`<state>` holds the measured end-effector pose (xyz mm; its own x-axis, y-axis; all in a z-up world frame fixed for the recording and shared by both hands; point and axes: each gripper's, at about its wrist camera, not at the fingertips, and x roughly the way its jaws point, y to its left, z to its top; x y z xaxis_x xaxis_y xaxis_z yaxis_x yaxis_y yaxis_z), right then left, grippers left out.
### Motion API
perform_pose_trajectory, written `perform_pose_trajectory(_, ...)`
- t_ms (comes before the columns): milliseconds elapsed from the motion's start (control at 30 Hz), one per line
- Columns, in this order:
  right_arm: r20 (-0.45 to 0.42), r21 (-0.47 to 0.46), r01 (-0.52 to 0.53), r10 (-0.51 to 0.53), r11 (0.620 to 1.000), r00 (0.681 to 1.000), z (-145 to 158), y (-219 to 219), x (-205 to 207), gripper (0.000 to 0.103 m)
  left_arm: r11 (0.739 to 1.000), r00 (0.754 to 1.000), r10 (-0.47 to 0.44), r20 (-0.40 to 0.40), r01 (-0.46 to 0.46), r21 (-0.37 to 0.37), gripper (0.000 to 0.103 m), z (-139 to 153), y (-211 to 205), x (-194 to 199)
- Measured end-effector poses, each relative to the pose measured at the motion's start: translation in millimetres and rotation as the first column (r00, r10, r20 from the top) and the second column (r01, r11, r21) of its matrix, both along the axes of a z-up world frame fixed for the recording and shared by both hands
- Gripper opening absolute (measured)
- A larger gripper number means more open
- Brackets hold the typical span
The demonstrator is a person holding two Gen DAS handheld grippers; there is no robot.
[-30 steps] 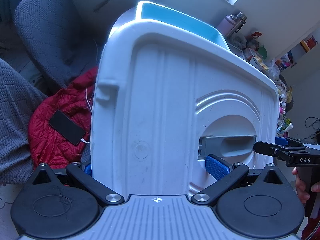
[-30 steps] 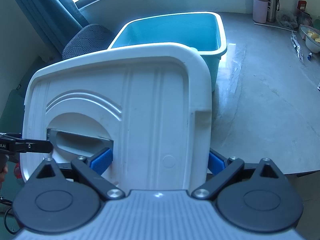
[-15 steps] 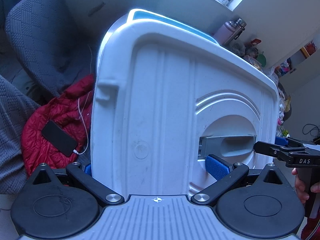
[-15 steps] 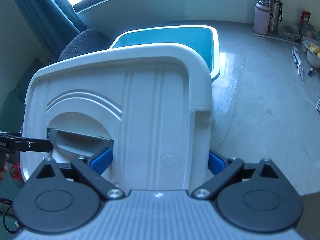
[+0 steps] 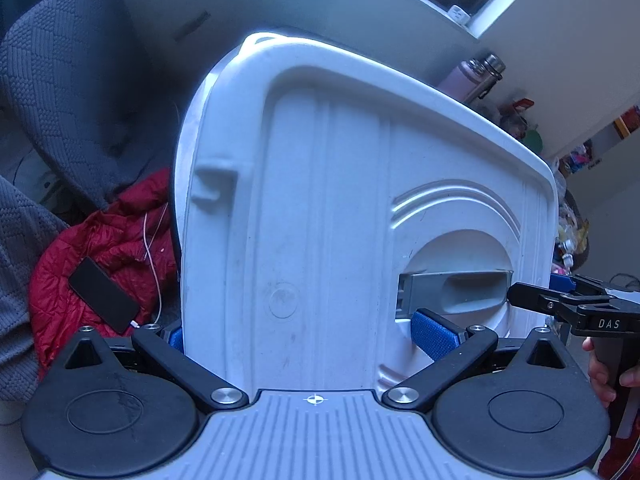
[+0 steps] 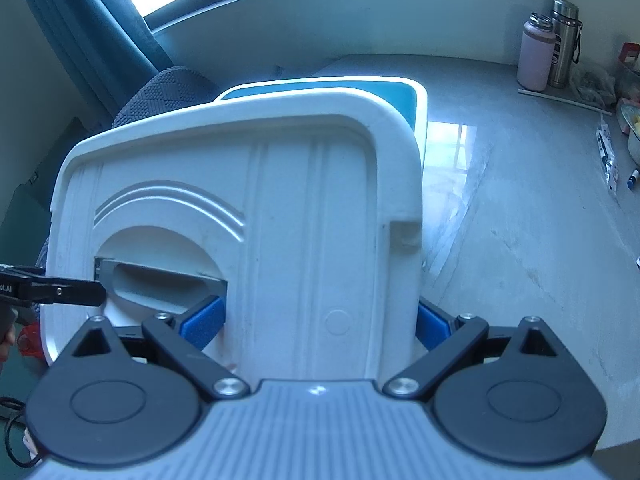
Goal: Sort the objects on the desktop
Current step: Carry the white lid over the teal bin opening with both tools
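Grey stone worktop (image 6: 520,240) runs off to my right under the window, with a teal curtain (image 6: 80,32) hanging at the far left. Both my views are mostly blocked by the white lid (image 6: 280,220), held between the two tools and tilted up in front of the blue bin (image 6: 408,96), of which only a strip of rim and inner wall shows beyond the lid's far edge. My right hand-held gripper (image 6: 320,320) has its blue pads closed against the lid, one inside the recess by the grey handle (image 6: 160,276), the other on the outer edge. My left hand-held gripper (image 5: 304,332) clamps the opposite half the same way, one pad in the handle recess, the other on the outer edge. Each tool's black tip pokes into the other's view near the handle. On the worktop, well apart from the bin, stand a pink bottle (image 6: 536,56) and a steel flask (image 6: 564,40) side by side. Past the lid on my left I see a grey chair (image 5: 68,100), a red jacket (image 5: 104,240) and a black phone (image 5: 102,294) lying on it with a white cable (image 5: 154,256).
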<state>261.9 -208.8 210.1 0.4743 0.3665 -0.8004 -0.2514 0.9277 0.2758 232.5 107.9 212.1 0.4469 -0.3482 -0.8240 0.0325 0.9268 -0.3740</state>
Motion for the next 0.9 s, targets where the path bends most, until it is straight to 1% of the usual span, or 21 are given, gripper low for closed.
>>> perform_pose_trajectory(200,-0.012,0.011,0.005,-0.005,1.0,1.0,-3.1,0.5,27.2,0.098,1.0,1.0,-0.004,-0.015,0.004,0.009,0.103,-1.6,2.3,33.3)
perform_pose_trajectory(467,-0.003,0.013,0.042,-0.042,0.999,0.999,1.7,8.6,72.1,0.098,0.999,0.999,-0.043,-0.015,0.043,0.004,0.103,3.4,16.4,101.3)
perform_pose_trajectory(667,-0.017,0.022,0.093,-0.092,0.995,0.996,-2.6,15.7,104.8,0.098,0.996,0.996,-0.089,-0.008,0.089,0.013,0.103,4.1,26.4,151.9)
perform_pose_trajectory(800,-0.017,0.007,0.131,-0.131,0.991,0.991,-3.8,18.0,120.8,0.098,0.993,0.992,-0.118,-0.038,0.117,-0.018,0.103,-5.5,34.0,186.4)
perform_pose_trajectory(900,-0.022,0.02,0.163,-0.163,0.986,0.986,-8.4,17.3,130.7,0.098,0.99,0.99,-0.141,-0.023,0.14,-0.018,0.103,-8.3,36.3,206.2)
